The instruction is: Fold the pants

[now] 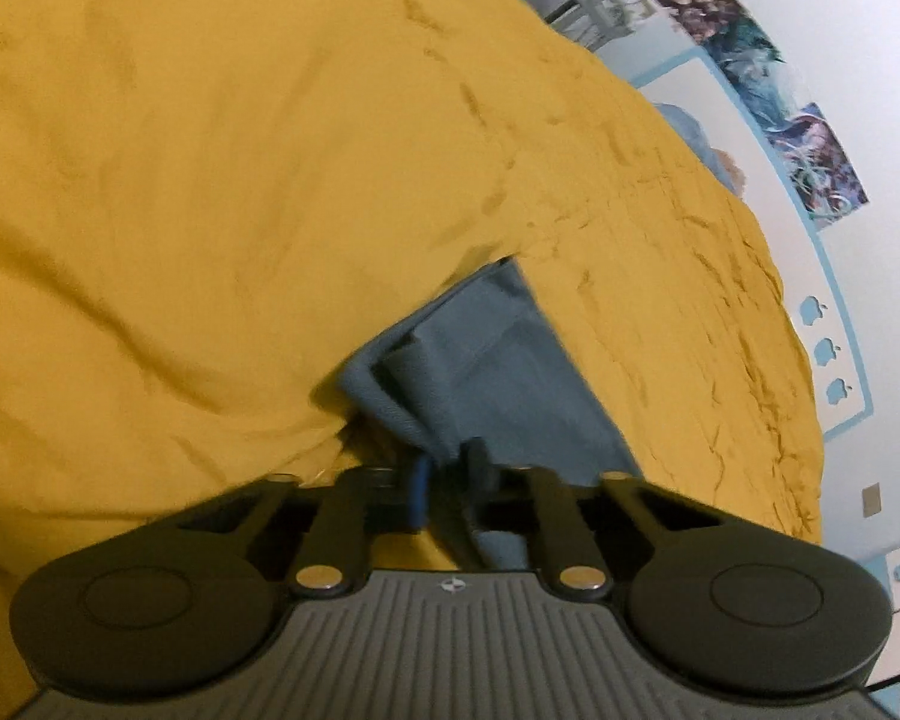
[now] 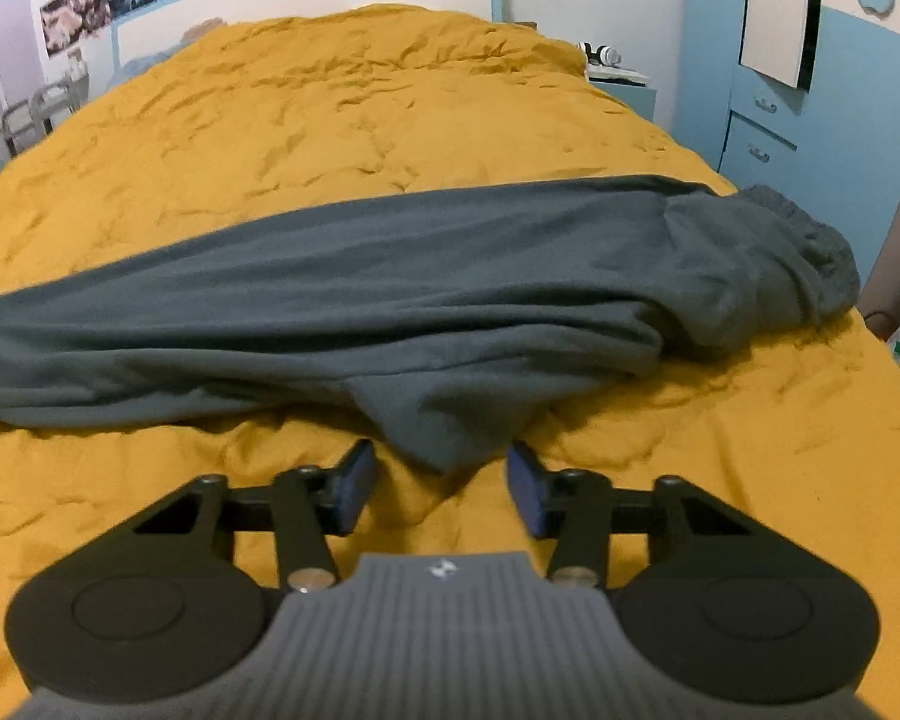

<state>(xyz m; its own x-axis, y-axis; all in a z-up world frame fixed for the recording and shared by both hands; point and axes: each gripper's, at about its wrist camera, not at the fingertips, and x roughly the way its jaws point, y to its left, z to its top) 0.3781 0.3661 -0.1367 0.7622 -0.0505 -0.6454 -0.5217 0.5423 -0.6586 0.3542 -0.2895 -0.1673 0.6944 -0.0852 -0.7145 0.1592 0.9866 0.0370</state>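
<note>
Pants (image 2: pixel 390 276) lie long from left to right across the middle of the yellow bed cover (image 2: pixel 330 120), one pointed flap poking between the wide-apart fingers of the right gripper (image 2: pixel 441 480), while the left gripper (image 1: pixel 447 480) pinches the leg end.

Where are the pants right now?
In the right wrist view, the pants lie across the yellow bedspread, just ahead of the open right gripper.

Matt fleecy pants (image 2: pixel 390 276); crinkly cloth bedspread (image 2: pixel 342 120).
</note>
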